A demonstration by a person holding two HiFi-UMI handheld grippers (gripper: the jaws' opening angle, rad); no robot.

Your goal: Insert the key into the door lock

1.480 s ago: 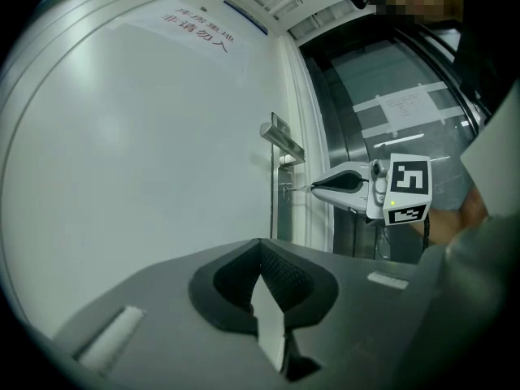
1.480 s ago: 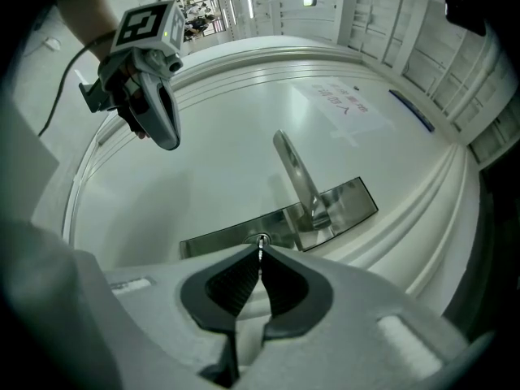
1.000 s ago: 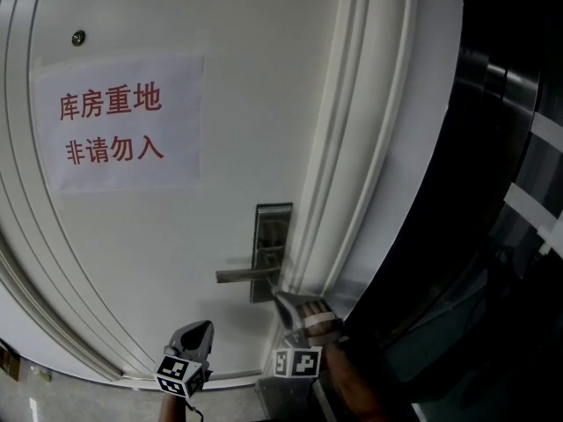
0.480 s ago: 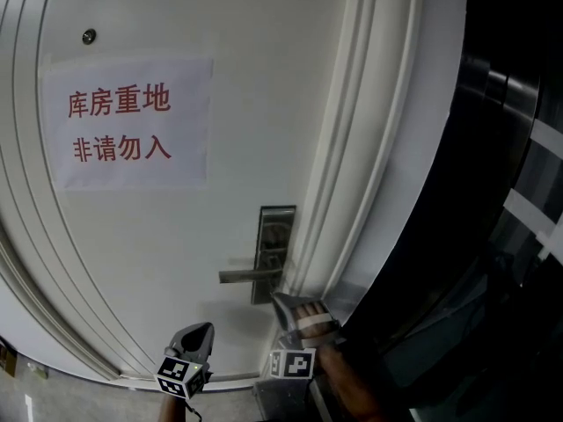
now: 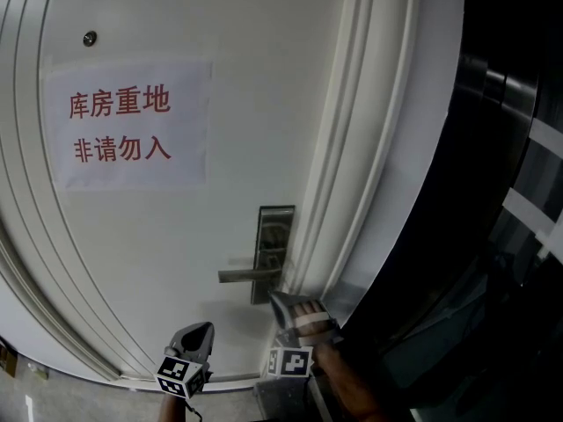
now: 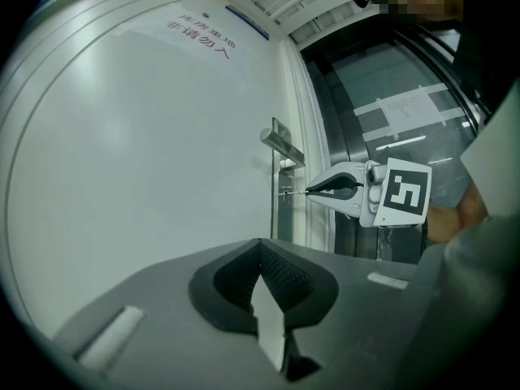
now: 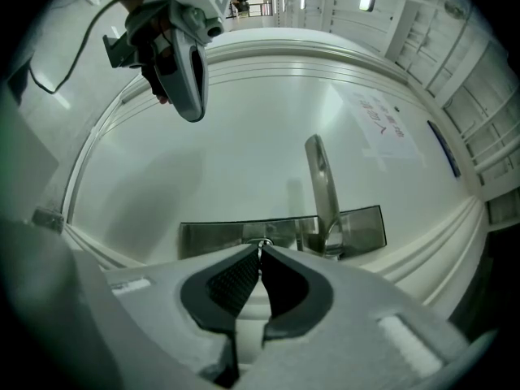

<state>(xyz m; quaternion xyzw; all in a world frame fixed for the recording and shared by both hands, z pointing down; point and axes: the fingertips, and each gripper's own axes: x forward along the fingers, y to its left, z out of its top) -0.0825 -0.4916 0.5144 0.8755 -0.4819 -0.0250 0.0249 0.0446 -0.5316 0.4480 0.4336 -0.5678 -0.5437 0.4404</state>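
On the white door (image 5: 176, 236) a metal lock plate (image 5: 274, 251) carries a lever handle (image 5: 249, 274). My right gripper (image 5: 280, 297) points level at the plate's lower part and is shut on a thin key (image 6: 293, 192). In the left gripper view the key's tip is at the plate's face (image 6: 276, 195), ahead of the right gripper (image 6: 310, 190). The right gripper view has its jaws (image 7: 261, 249) closed right against the plate (image 7: 211, 238), with the handle (image 7: 322, 181) just to the right. My left gripper (image 5: 204, 325) hangs off to the left, shut and empty (image 6: 260, 244).
A paper sign with red characters (image 5: 123, 126) hangs on the door's upper left. White moulded door frame (image 5: 352, 165) runs just right of the lock. Dark glass panels (image 5: 506, 192) fill the right side. A person's hand (image 5: 347, 385) holds the right gripper.
The right gripper's marker cube has shifted slightly left as the gripper rolled a little at the lock. The left gripper has stayed put.
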